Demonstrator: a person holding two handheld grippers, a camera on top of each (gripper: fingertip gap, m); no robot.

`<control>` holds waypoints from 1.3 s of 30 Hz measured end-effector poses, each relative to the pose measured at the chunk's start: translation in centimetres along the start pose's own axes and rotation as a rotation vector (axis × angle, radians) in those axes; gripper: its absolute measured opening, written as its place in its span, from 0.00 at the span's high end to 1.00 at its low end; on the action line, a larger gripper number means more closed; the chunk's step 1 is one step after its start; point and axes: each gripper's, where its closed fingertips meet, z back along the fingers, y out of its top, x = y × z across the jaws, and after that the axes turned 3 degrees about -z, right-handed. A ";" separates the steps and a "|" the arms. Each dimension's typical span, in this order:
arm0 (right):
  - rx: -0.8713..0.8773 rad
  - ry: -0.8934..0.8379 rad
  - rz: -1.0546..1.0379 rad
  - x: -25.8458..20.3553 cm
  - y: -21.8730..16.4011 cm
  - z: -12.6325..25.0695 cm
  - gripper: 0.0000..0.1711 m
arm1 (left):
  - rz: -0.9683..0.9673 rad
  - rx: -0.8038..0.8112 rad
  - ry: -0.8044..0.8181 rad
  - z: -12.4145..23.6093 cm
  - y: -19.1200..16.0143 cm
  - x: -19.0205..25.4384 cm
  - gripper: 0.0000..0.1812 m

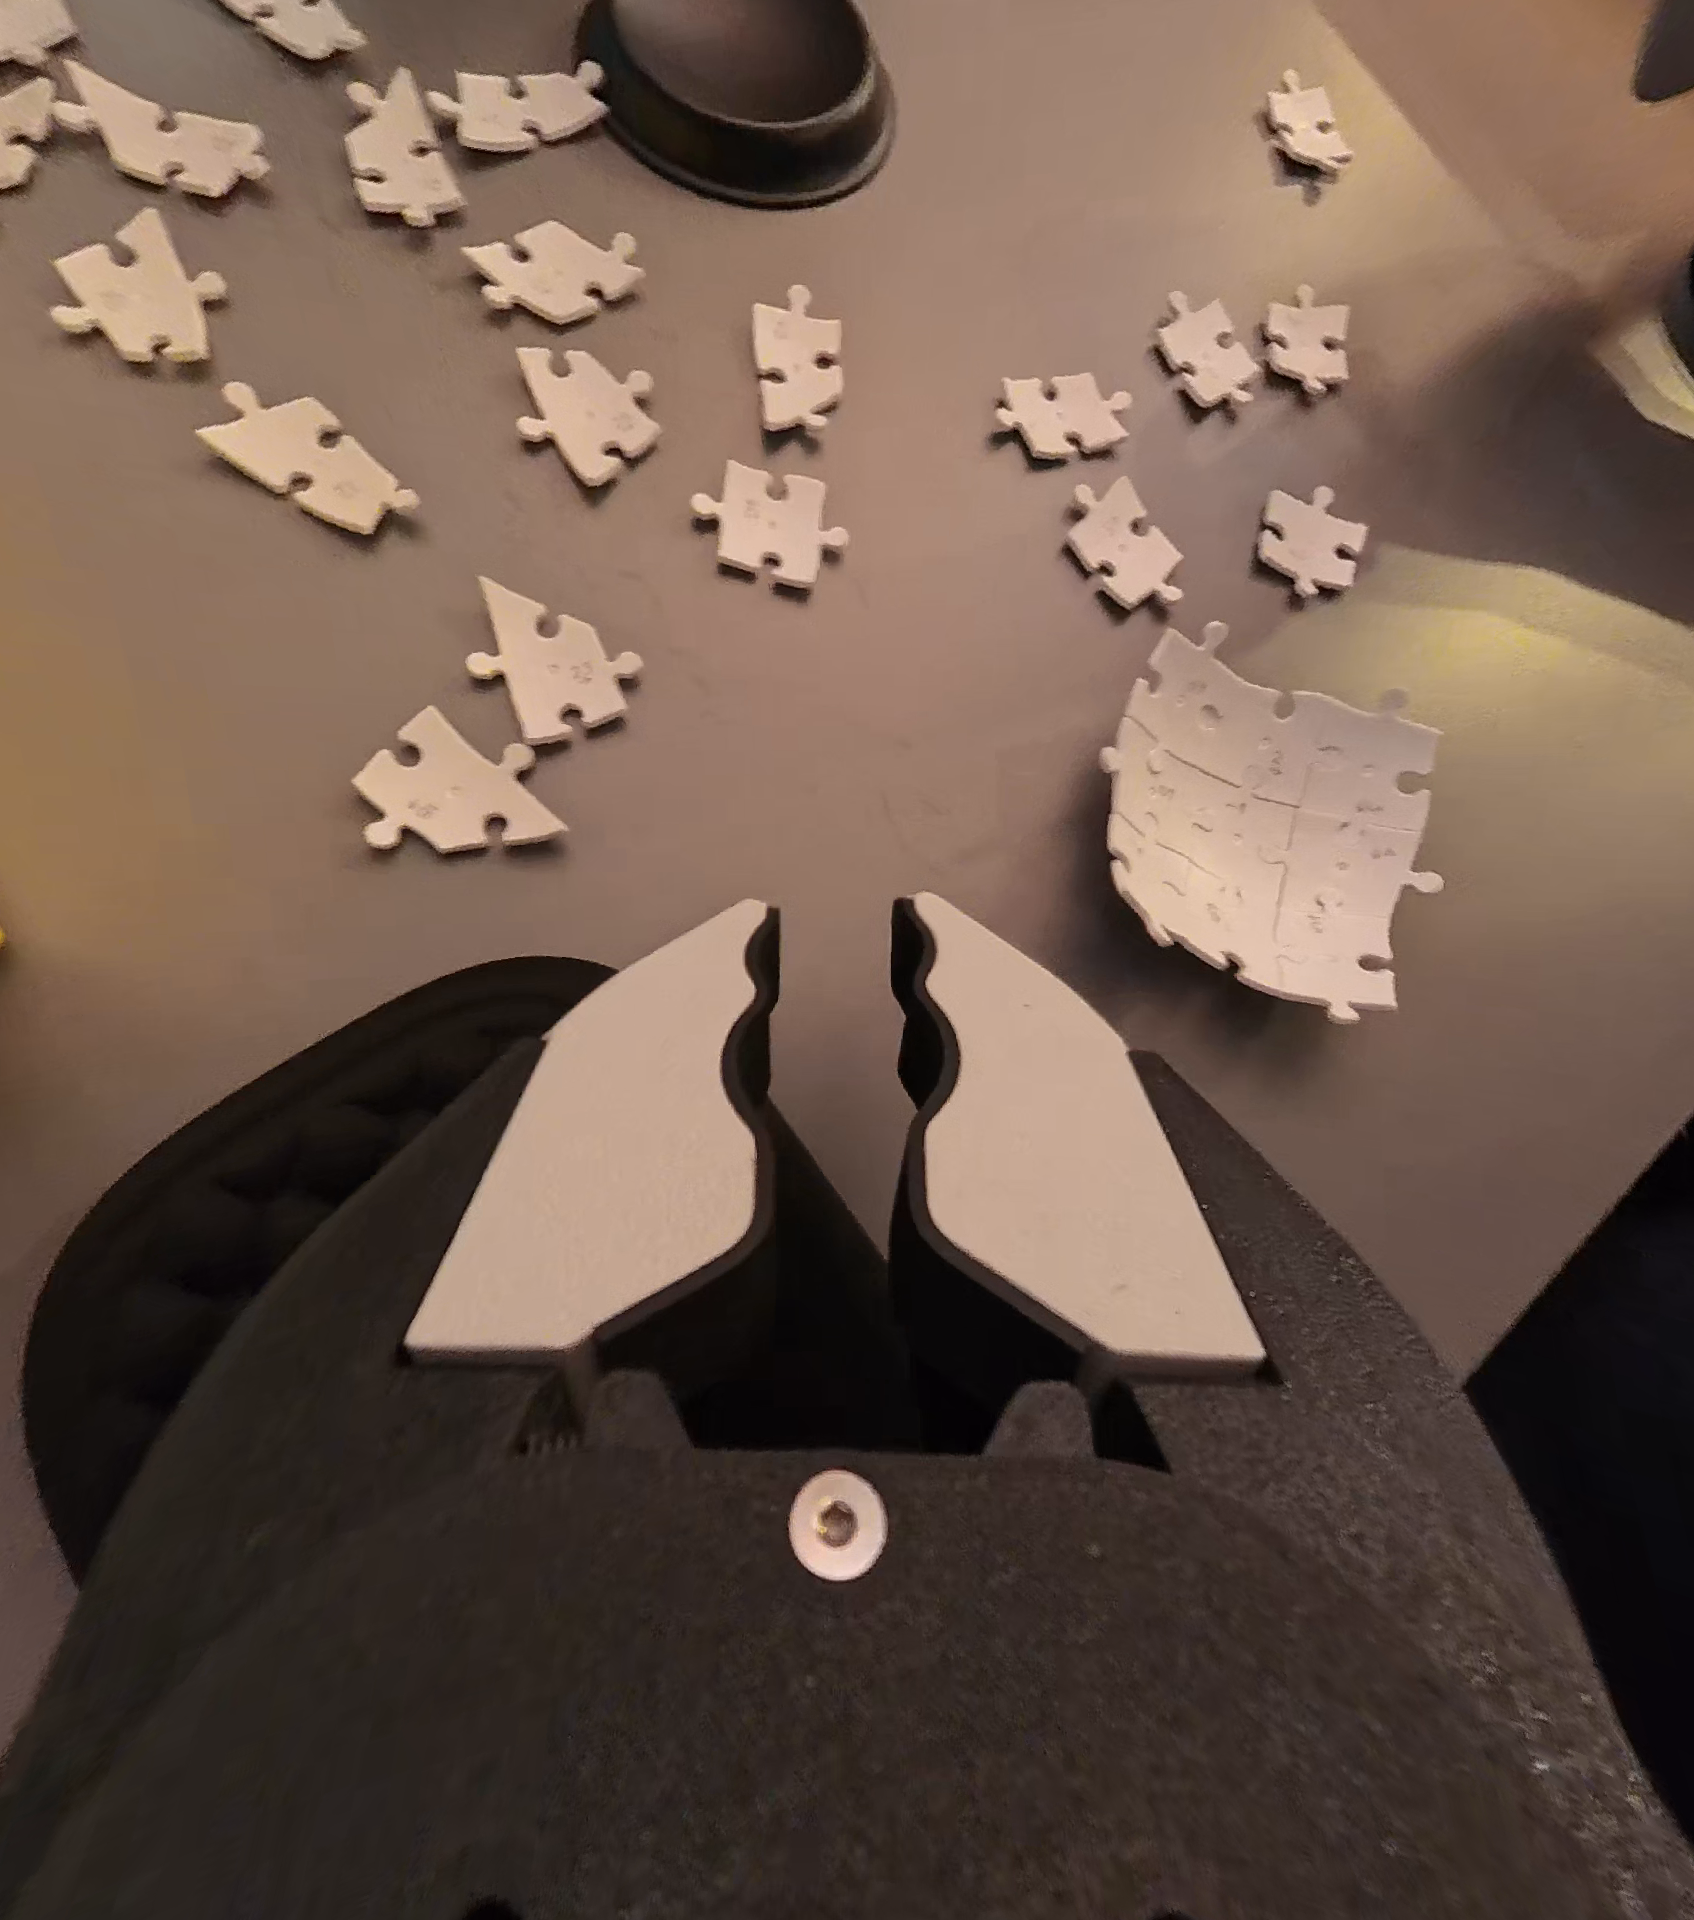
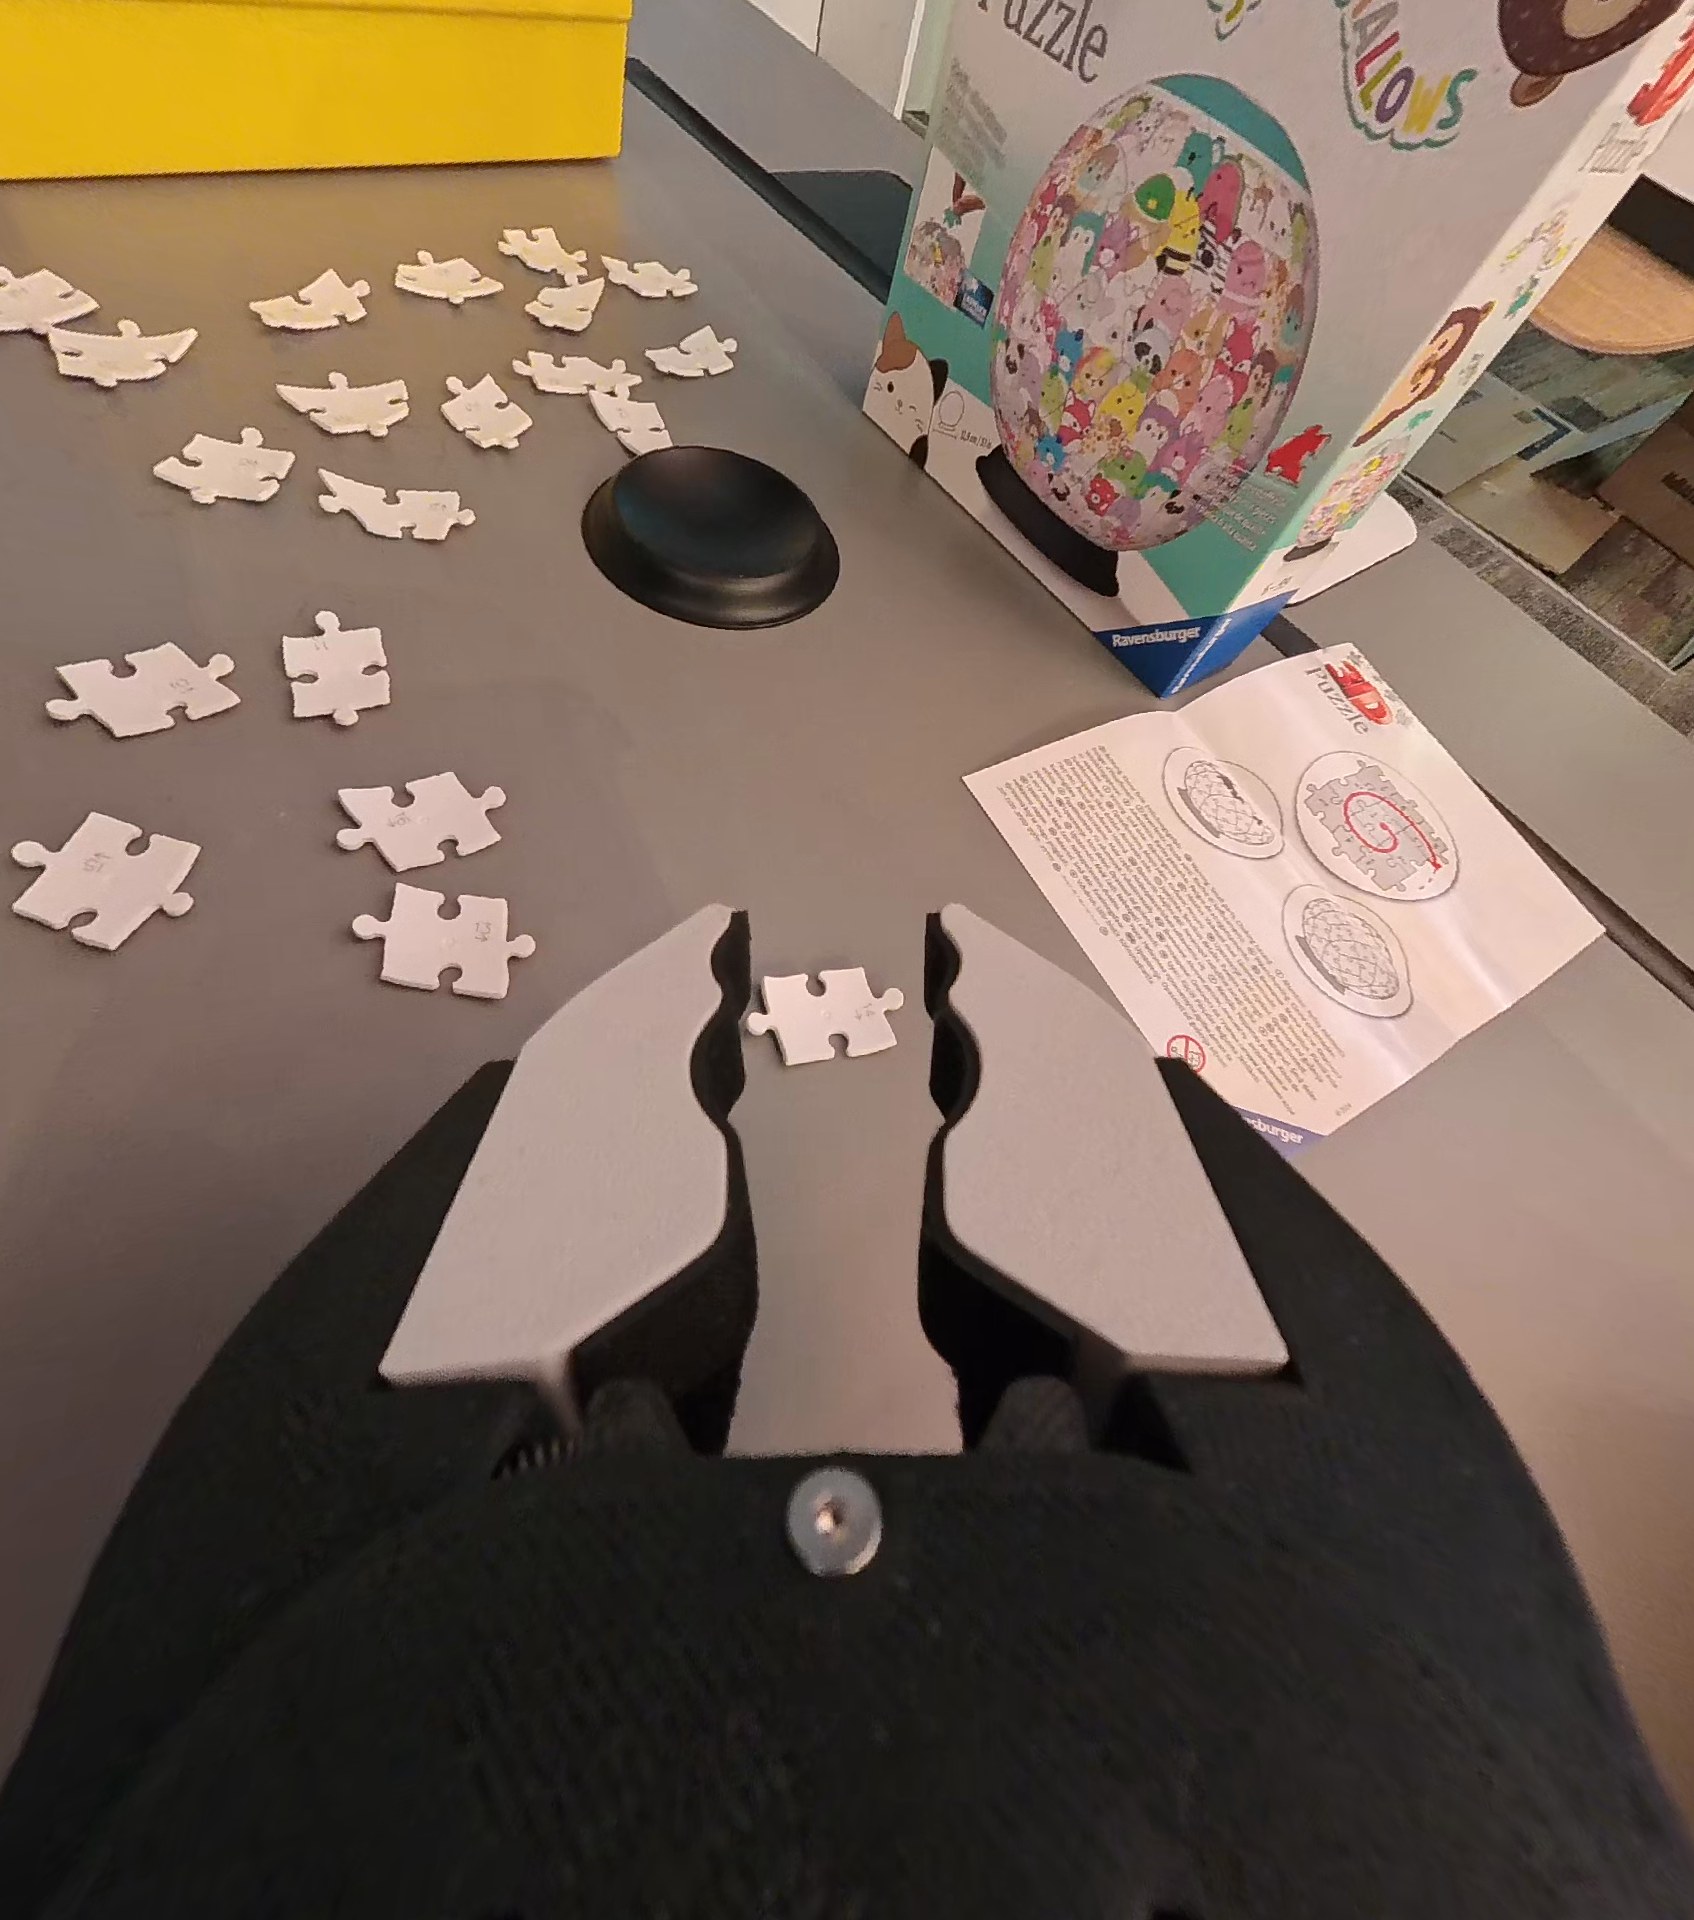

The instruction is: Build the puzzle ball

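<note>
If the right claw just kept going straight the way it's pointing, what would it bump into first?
Most likely the single white puzzle piece lying flat on the grey table, framed between the open right claw fingers. Depth is unclear, so it might meet bare table just short of it.

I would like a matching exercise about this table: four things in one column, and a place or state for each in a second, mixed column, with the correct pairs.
Things:
1. right tongs
2. joined curved patch
3. black stand
4. instruction sheet

Places or states:
A. unfolded, flat on the table in front of the puzzle box
B. empty, between loose pieces and box
C. open, with one loose piece seen between them
D. near the table edge, right of the left tongs

Pairs: 1-C, 2-D, 3-B, 4-A
</note>
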 end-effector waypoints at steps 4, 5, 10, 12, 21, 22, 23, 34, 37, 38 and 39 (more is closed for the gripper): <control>0.002 -0.003 0.002 0.0 0.1 0.1 0.81 | 0.056 0.039 0.030 0.1 0.5 -0.9 0.88; 0.003 -0.004 0.002 0.1 0.1 0.1 0.81 | 0.054 0.045 0.027 0.1 0.7 -0.8 0.88; 0.009 -0.003 0.000 0.1 0.2 0.1 0.81 | 0.039 0.040 0.021 -0.6 0.8 -0.3 0.87; 0.011 -0.005 0.001 0.1 0.2 0.2 0.81 | 0.037 0.037 0.004 -1.0 0.8 0.2 0.87; 0.010 -0.003 0.000 0.1 0.2 0.2 0.81 | 0.025 0.044 -0.047 -1.5 1.1 1.4 0.87; 0.007 -0.001 0.004 0.1 0.2 0.2 0.81 | 0.028 0.047 -0.055 -1.5 1.1 1.5 0.87; 0.006 0.001 0.008 0.0 0.2 0.2 0.81 | 0.031 0.049 -0.062 -1.5 1.2 1.6 0.87; 0.011 -0.069 -0.044 1.8 0.2 1.0 0.81 | 0.001 0.059 -0.076 -1.7 2.2 2.2 0.88; -0.001 -0.081 -0.130 2.7 -0.2 1.2 0.81 | 0.011 0.056 -0.072 -1.7 1.9 2.0 0.87; -0.006 -0.081 -0.147 2.9 -0.4 1.2 0.81 | 0.015 0.055 -0.070 -1.7 1.8 1.9 0.87; -0.012 -0.081 -0.156 2.9 -0.6 1.2 0.81 | 0.018 0.054 -0.069 -1.6 1.7 1.8 0.87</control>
